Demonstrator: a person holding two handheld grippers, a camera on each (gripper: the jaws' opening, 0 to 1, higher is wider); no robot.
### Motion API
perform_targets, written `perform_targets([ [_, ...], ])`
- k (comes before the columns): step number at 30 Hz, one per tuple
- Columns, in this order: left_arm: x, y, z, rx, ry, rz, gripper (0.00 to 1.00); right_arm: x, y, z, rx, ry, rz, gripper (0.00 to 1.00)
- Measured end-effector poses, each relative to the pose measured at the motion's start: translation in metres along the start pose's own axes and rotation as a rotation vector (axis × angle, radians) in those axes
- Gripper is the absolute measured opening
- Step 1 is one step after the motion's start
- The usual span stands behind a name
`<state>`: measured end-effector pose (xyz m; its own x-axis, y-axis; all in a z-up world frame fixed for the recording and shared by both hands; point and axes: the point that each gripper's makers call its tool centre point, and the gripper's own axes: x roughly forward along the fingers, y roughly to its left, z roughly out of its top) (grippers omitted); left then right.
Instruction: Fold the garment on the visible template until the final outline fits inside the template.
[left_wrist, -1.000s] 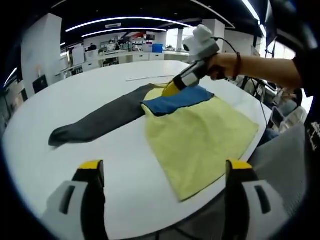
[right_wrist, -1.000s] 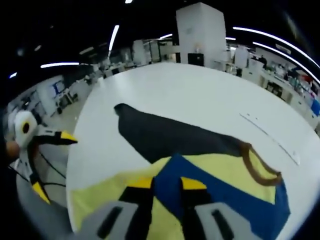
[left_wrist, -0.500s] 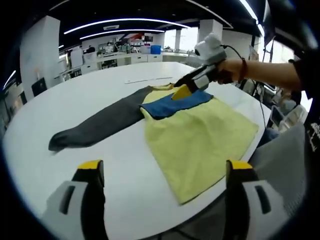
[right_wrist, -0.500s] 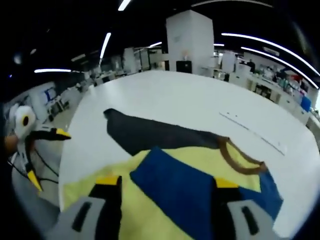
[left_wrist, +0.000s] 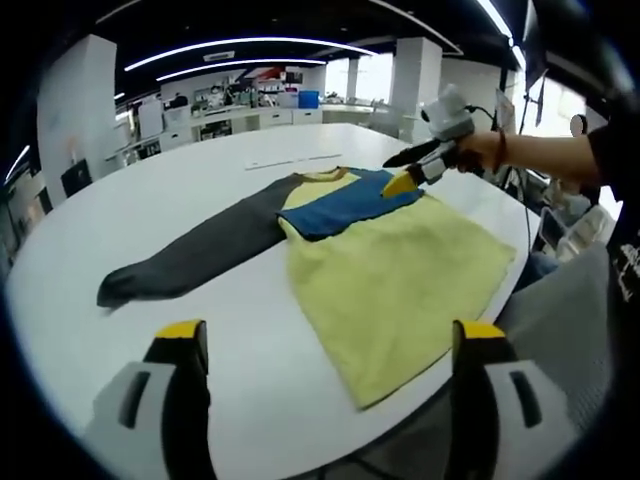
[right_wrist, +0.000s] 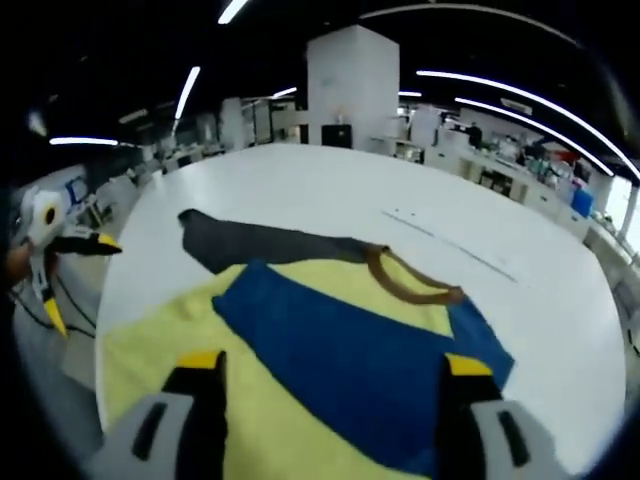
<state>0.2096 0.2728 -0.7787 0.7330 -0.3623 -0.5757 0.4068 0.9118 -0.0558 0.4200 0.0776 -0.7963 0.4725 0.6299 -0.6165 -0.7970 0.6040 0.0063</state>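
Note:
A yellow garment (left_wrist: 400, 270) lies flat on the round white table (left_wrist: 180, 190). Its blue sleeve (left_wrist: 345, 205) is folded across the chest below the brown collar (left_wrist: 330, 174). The grey sleeve (left_wrist: 200, 250) stretches out to the left. My left gripper (left_wrist: 330, 340) hovers open at the near table edge, well short of the cloth. My right gripper (left_wrist: 405, 170), held by a hand, hangs open just past the blue sleeve's far end. In the right gripper view its jaws (right_wrist: 335, 365) stand wide apart over the blue sleeve (right_wrist: 340, 340), with the collar (right_wrist: 410, 280) and grey sleeve (right_wrist: 250, 245) ahead.
A thin pale strip (left_wrist: 290, 158) lies on the table beyond the collar. The garment's hem reaches the table edge (left_wrist: 470, 320) near the person's grey clothing (left_wrist: 570, 320). The left gripper (right_wrist: 60, 255) shows off the table's edge. Desks and pillars stand behind.
My right gripper opened, let go of the blue sleeve laid across the chest, and drew back to the right. The left gripper has stayed put.

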Motion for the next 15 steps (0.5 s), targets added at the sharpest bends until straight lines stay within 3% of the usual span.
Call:
perform_targets([
  [10,-0.001,-0.002,0.008,-0.006,-0.013,-0.001,0.99,-0.029,-0.051,-0.028,0.011,0.008,-0.109,0.86],
  [15,-0.003,0.000,0.008,-0.003,-0.012,0.005,0.99,-0.041,-0.074,-0.044,0.000,0.013,-0.160,0.72],
])
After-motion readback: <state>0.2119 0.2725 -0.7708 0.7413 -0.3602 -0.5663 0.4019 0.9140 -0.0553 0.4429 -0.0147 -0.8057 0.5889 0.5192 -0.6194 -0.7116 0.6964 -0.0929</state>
